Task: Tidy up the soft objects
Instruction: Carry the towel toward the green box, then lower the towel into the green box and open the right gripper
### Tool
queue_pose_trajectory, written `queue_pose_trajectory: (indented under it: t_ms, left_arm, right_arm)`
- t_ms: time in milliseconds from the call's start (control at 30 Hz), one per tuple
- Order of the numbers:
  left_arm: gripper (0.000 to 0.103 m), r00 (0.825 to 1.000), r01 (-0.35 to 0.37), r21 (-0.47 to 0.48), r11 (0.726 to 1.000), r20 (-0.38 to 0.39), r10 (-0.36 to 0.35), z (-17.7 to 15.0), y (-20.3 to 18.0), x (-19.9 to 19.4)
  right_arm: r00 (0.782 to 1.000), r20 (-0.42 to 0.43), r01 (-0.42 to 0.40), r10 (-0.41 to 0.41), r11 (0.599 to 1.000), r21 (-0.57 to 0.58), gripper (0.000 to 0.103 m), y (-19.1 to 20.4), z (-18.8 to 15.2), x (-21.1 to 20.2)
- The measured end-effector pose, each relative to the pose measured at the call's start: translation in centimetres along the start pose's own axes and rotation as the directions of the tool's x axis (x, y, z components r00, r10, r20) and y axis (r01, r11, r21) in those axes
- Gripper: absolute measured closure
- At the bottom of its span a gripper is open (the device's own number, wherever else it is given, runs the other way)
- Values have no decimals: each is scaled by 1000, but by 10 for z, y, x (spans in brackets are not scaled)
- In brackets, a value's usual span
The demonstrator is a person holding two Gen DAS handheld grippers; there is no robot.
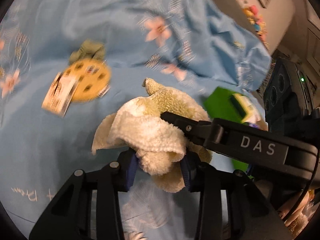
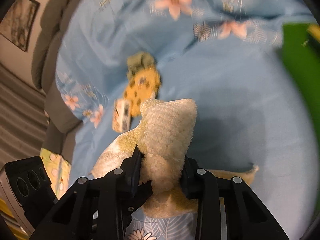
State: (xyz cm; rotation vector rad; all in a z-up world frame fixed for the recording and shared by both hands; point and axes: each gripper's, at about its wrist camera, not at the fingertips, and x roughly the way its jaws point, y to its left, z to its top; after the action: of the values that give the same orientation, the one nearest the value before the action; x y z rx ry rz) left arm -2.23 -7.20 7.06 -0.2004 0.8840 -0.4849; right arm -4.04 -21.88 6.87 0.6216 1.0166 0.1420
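Note:
A cream and pale-green fluffy cloth (image 1: 152, 128) is held bunched above the blue flowered bedsheet (image 1: 60, 150). My left gripper (image 1: 160, 166) is shut on one fold of it. My right gripper (image 2: 162, 174) is shut on another fold of the same cloth (image 2: 170, 128); its black finger crosses the left wrist view from the right. A yellow pineapple-shaped sponge with a paper label (image 1: 84, 82) lies on the sheet beyond the cloth; it also shows in the right wrist view (image 2: 140, 92).
A green box with a dark and yellow sponge (image 1: 230, 104) sits right of the cloth, and shows at the right edge of the right wrist view (image 2: 300, 66). A rumpled blue flowered quilt (image 1: 180, 30) lies behind. Grey cushions (image 2: 50, 60) border the bed's left side.

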Motion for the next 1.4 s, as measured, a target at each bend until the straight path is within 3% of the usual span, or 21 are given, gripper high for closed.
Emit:
queue_pose_trajectory:
  t_ms: [133, 333, 500, 700, 833, 933, 1067, 1200, 1400]
  left_arm:
    - [67, 998, 15, 92, 996, 63, -21, 11, -44, -8]
    - [66, 986, 111, 236, 965, 98, -137, 21, -117, -3]
    - [66, 967, 220, 302, 928, 55, -248, 23, -164, 13]
    - [66, 949, 295, 365, 883, -6, -315, 20, -221, 38]
    - [67, 940, 338, 350, 873, -86, -329, 17, -241, 67]
    - [66, 943, 333, 358, 873, -117, -312, 13, -251, 81]
    - [66, 942, 319, 324, 891, -213, -260, 8, -257, 112]
    - [67, 941, 291, 292, 911, -257, -219, 1, -253, 129]
    - [60, 940, 285, 284, 915, -271, -209, 2, -251, 127]
  right_arm:
    - [992, 122, 17, -18, 1000, 8, 68, -8, 10, -49]
    - [947, 300, 102, -111, 994, 47, 68, -32, 18, -124]
    - [891, 397, 179, -221, 974, 140, 68, -66, 15, -172]
    - [856, 437, 173, -275, 950, 259, 68, -117, 15, -204]
    - [858, 412, 172, -307, 928, 332, 68, -146, 14, -207]
    - [864, 377, 188, -334, 908, 374, 68, -165, 14, -204]
    - [881, 276, 242, -385, 867, 436, 67, -187, 15, -185]
    - [890, 214, 275, -403, 849, 452, 67, -197, 15, -173]
    - [885, 225, 270, -408, 843, 465, 67, -198, 12, -175]
